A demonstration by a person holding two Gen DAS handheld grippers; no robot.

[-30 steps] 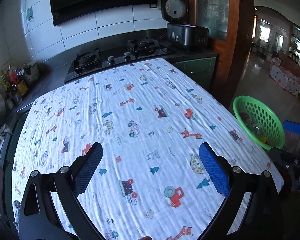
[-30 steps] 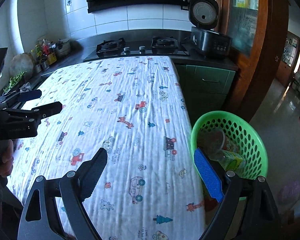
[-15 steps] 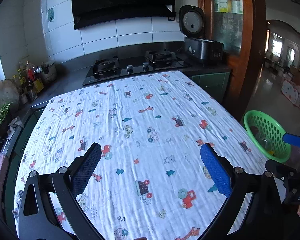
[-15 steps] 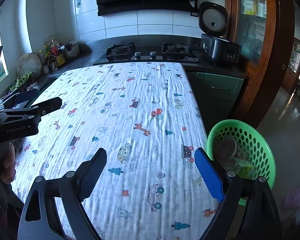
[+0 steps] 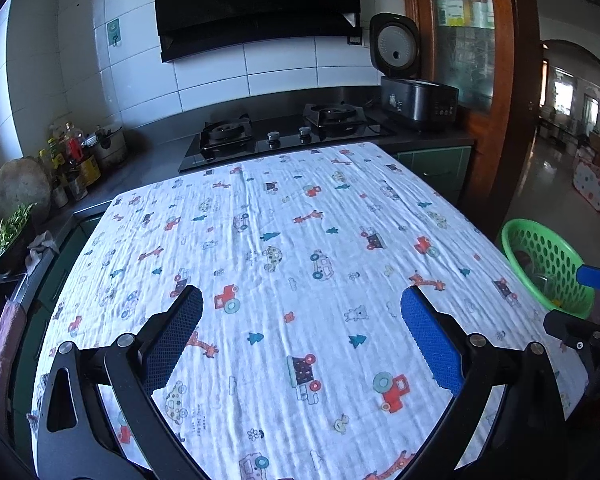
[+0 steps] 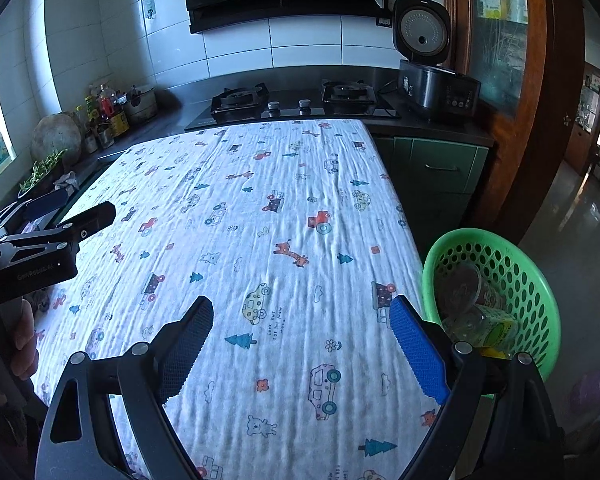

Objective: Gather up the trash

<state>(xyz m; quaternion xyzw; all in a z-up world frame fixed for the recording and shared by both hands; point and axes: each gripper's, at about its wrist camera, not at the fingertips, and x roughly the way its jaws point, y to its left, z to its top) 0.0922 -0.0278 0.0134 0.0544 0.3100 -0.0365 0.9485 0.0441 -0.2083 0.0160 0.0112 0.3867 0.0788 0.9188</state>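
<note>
A green perforated basket [image 6: 536,280] stands off the table's right edge; it also shows in the left wrist view [image 5: 556,256]. Inside lie a clear cup [image 6: 462,288] and a bottle with a green-yellow label [image 6: 488,326]. The table carries a white cloth with cartoon prints [image 5: 284,248], and no trash shows on it. My left gripper [image 5: 302,304] is open and empty above the cloth's near half. My right gripper [image 6: 300,312] is open and empty above the cloth's near right part, just left of the basket.
A gas hob [image 5: 284,132] and an open rice cooker [image 5: 416,92] stand on the dark counter behind the table. Bottles and jars [image 5: 72,156] crowd the left counter. A wooden door frame [image 5: 512,92] stands at the right.
Both grippers have pulled back and tilted up, so more of the wall and hood shows. Both stay open and empty. The basket's contents have not moved.
</note>
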